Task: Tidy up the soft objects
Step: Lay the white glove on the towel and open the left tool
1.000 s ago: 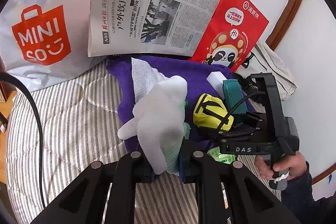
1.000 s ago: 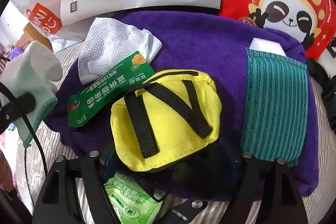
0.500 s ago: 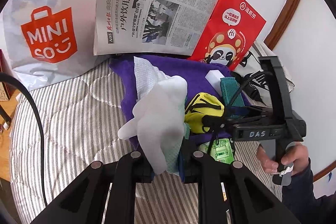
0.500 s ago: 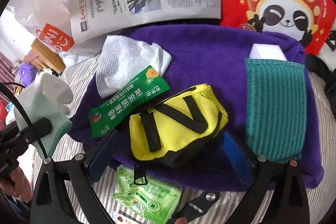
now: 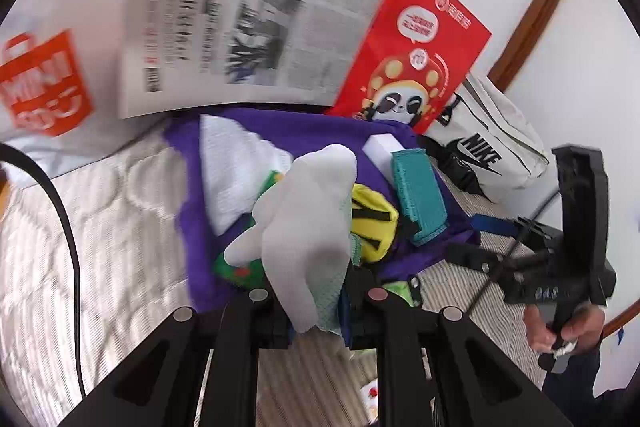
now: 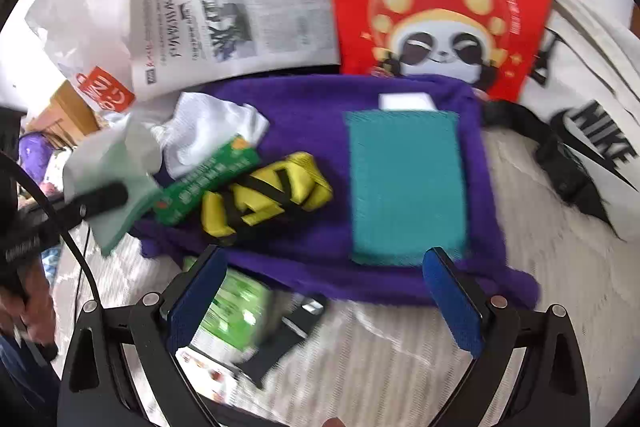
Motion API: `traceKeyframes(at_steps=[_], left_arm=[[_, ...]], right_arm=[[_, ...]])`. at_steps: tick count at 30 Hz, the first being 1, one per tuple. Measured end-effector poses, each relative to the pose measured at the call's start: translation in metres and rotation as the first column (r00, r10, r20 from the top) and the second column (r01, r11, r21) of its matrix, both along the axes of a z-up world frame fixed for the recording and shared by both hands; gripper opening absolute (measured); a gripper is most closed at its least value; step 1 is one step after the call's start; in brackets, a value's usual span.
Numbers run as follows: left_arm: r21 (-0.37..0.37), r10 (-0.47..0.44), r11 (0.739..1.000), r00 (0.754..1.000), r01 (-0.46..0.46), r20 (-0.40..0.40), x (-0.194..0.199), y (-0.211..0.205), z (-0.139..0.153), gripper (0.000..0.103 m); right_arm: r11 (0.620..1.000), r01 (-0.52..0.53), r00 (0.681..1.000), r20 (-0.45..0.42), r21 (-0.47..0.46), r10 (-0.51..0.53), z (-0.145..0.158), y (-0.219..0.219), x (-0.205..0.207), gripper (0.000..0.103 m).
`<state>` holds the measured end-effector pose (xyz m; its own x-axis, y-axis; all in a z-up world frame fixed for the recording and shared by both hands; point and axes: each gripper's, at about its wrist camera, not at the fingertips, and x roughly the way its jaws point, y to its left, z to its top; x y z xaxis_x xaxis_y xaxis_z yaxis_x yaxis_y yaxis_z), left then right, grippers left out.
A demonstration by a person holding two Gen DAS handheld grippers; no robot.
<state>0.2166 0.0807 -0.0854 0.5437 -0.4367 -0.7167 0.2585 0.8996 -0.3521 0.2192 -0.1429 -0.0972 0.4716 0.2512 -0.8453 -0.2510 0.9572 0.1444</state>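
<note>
My left gripper (image 5: pixel 316 301) is shut on a white and pale green glove (image 5: pixel 308 227) and holds it above the near edge of a purple towel (image 5: pixel 320 135). On the towel (image 6: pixel 304 107) lie a yellow pouch with black straps (image 6: pixel 268 199), a teal ribbed cloth (image 6: pixel 404 183), a white cloth (image 6: pixel 208 131), a green packet (image 6: pixel 204 183) and a white block (image 6: pixel 406 102). My right gripper (image 6: pixel 326 291) is open and empty, pulled back at the towel's near edge. It shows in the left wrist view (image 5: pixel 492 239) at the right.
A newspaper (image 5: pixel 248 31), a red panda bag (image 5: pixel 412 55), a Miniso bag (image 5: pixel 40 87) and a white Nike bag (image 5: pixel 488 155) stand behind the towel. A green wipes pack (image 6: pixel 232 311) and small items lie on the striped bedding (image 5: pixel 100 227) near my right gripper.
My right gripper has let go of the yellow pouch, opened wide and drawn back from the towel. The left gripper has shifted right, still holding the glove.
</note>
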Motion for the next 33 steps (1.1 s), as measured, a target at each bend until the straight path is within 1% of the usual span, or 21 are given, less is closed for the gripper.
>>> traceKeyframes(at_steps=[3, 5, 8, 11, 16, 19, 21, 24, 26, 27, 30, 31, 33], left_arm=[[0.022, -0.026, 0.999, 1.0, 0.026, -0.015, 0.016, -0.018, -0.007, 0.015], [0.032, -0.035, 0.999, 0.999, 0.036, -0.039, 0.027, -0.027, -0.016, 0.015], [0.057, -0.033, 0.998, 0.998, 0.036, -0.06, 0.041, -0.036, -0.029, 0.015], [0.058, -0.04, 0.997, 0.997, 0.044, -0.067, 0.05, -0.042, -0.037, 0.016], [0.115, -0.039, 0.992, 0.996, 0.048, -0.079, 0.068, -0.054, -0.048, 0.017], [0.133, -0.036, 0.99, 0.996, 0.046, -0.08, 0.075, -0.055, -0.051, 0.02], [0.127, -0.024, 0.991, 0.996, 0.035, -0.085, 0.079, -0.051, -0.052, 0.022], [0.135, -0.033, 0.99, 0.994, 0.048, -0.107, 0.081, -0.051, -0.056, 0.03], [0.171, -0.027, 0.984, 0.993, 0.047, -0.114, 0.082, -0.054, -0.056, 0.044], [0.185, -0.02, 0.982, 0.993, 0.042, -0.116, 0.082, -0.056, -0.056, 0.046], [0.185, -0.013, 0.982, 0.992, 0.036, -0.126, 0.081, -0.054, -0.052, 0.052], [0.191, -0.006, 0.981, 0.991, 0.032, -0.133, 0.08, -0.053, -0.051, 0.056], [0.213, 0.004, 0.977, 0.991, 0.026, -0.137, 0.077, -0.05, -0.048, 0.06]], right_arm=[[1.0, 0.02, 1.0, 0.001, -0.018, -0.02, -0.003, -0.018, -0.008, 0.098], [0.999, 0.033, 0.999, 0.001, -0.023, -0.033, -0.004, -0.03, -0.013, 0.098], [0.999, 0.048, 0.999, 0.007, -0.008, -0.047, -0.004, -0.047, -0.022, 0.098], [0.998, 0.066, 0.998, 0.014, -0.003, -0.066, -0.003, -0.058, -0.027, 0.098], [0.997, 0.074, 0.997, 0.019, 0.013, -0.075, -0.004, -0.068, -0.028, 0.098], [0.997, 0.082, 0.996, 0.016, 0.01, -0.083, -0.007, -0.071, -0.028, 0.098], [0.997, 0.081, 0.997, 0.014, 0.003, -0.081, -0.009, -0.071, -0.027, 0.098], [0.997, 0.08, 0.997, 0.017, -0.006, -0.08, -0.01, -0.071, -0.028, 0.098], [0.997, 0.077, 0.997, 0.019, -0.001, -0.077, -0.01, -0.072, -0.029, 0.098], [0.997, 0.077, 0.997, 0.019, 0.002, -0.077, -0.01, -0.072, -0.029, 0.098], [0.998, 0.07, 0.997, 0.018, 0.004, -0.07, -0.01, -0.071, -0.031, 0.098], [0.998, 0.067, 0.998, 0.018, 0.002, -0.067, -0.01, -0.071, -0.032, 0.098], [0.998, 0.064, 0.998, 0.02, -0.007, -0.064, -0.009, -0.07, -0.034, 0.098]])
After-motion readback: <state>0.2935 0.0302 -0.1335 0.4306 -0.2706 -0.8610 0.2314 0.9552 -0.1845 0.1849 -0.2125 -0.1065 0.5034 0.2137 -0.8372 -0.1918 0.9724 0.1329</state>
